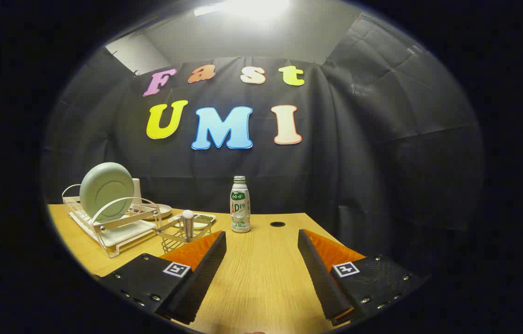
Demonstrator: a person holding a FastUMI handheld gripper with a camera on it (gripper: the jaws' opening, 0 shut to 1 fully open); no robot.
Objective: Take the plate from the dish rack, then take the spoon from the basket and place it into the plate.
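The tongs (261, 241) are held wide apart over the table (261, 278), with nothing between the two fingers and only bare wood beneath them. No contact with any object is noted.

Just ahead of the fingers, at about 12 o'clock, a bottle (240, 205) stands upright. A small dark hole (277, 224) in the table lies just beside it, toward 1 o'clock.

At about 10 o'clock, just beyond the left finger, a wire basket (175, 232) is seen. The spoon (188, 221) stands upright in it, its rounded end uppermost. Flat dishes (162, 211) lie behind the basket; their contents are too small to be identified.

Further out at 10 o'clock the rack (108, 227) is set near the table's far left edge. The plate (106, 191) is held on edge in it, leaning slightly back, its underside apparently turned toward the tongs.

The first step is judged not yet begun: the plate is well apart from the fingers. It is advised that the tongs be swung toward 10 o'clock and raised to the plate's upper rim, kept clear of the basket and bottle on the way. The rim should be entered between the open fingers, one on each face, before closing. The plate should be lifted straight up out of the wires, not dragged sideways, lest the rack be pulled along. A firm grip is recommended, since a smooth rim is likely to slip.
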